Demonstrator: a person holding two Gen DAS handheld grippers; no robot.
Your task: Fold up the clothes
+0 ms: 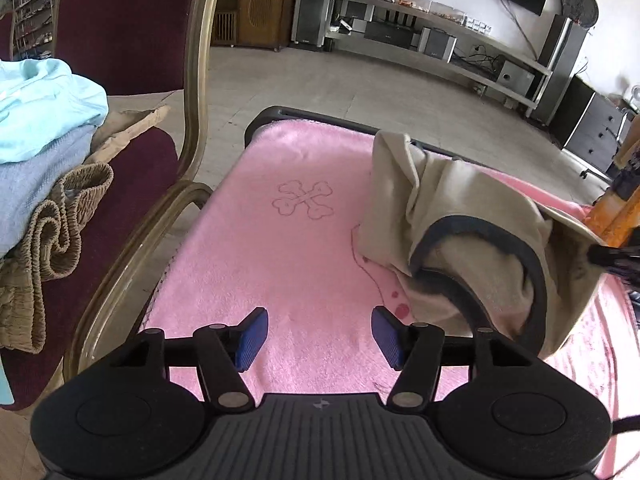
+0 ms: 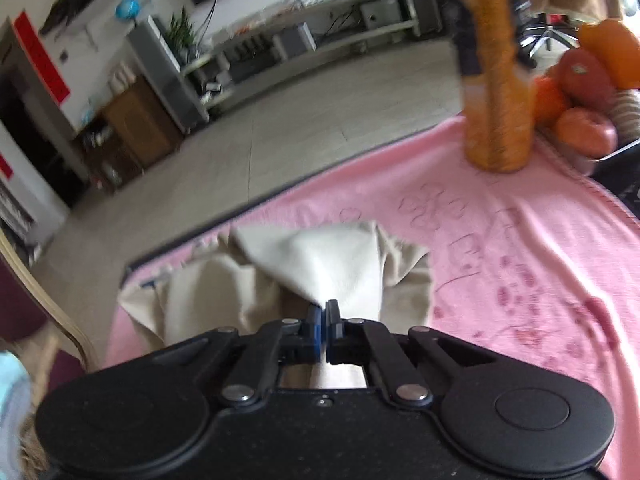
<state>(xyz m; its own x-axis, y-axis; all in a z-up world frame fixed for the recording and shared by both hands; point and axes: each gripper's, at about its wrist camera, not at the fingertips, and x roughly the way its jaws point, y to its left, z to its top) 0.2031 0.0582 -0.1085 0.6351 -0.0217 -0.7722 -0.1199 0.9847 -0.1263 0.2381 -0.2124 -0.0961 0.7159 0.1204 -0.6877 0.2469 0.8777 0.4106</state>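
Observation:
A beige garment with dark trim lies bunched on the pink towel that covers the table. My left gripper hovers over bare towel with its blue pads apart and nothing between them; the garment lies to its right. In the right wrist view, the same beige garment is lifted into a peak, and my right gripper is shut on a pinch of its fabric. The right gripper's dark fingers show at the garment's right edge in the left wrist view.
A maroon chair at the left holds light blue clothes and a tan ruched garment. An orange bottle and a bowl of fruit stand at the table's far right. Tiled floor and a TV stand lie beyond.

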